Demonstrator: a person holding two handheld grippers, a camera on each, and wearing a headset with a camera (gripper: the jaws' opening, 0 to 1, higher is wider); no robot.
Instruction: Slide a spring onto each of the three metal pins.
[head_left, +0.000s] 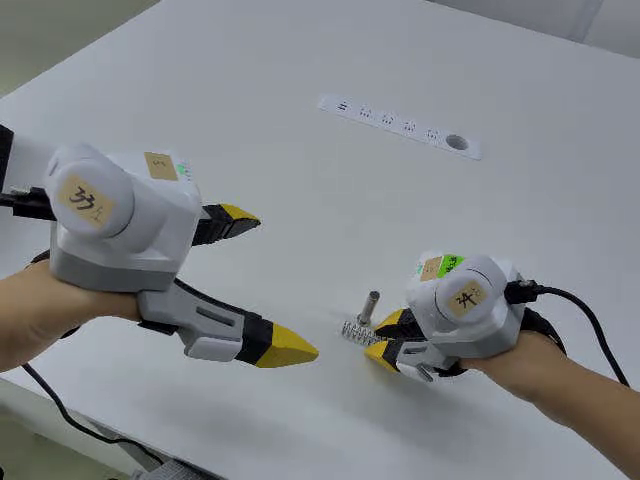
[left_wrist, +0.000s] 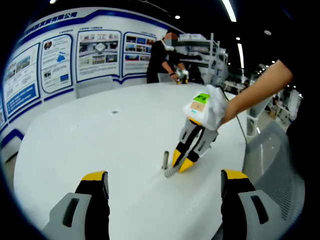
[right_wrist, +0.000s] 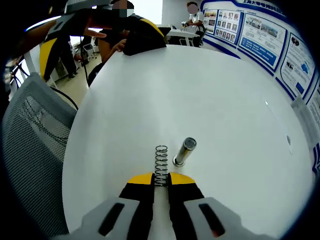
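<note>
Pointing straight out from the tips of the right gripper (right_wrist: 161, 180), the spring (right_wrist: 160, 165) runs its long axis in line with the jaws, low over the white table (right_wrist: 225, 100). A metal pin (right_wrist: 184, 151) stands on end just beside the spring's far half, apart from it. The right gripper is nearly closed, pinching the spring's near end. The left gripper (head_left: 272, 283) hangs above the table well apart, jaws spread wide, holding nothing.

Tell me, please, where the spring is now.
In the right gripper view, the spring is gripped at one end by the right gripper, just left of the upright metal pin on the white table.
</note>
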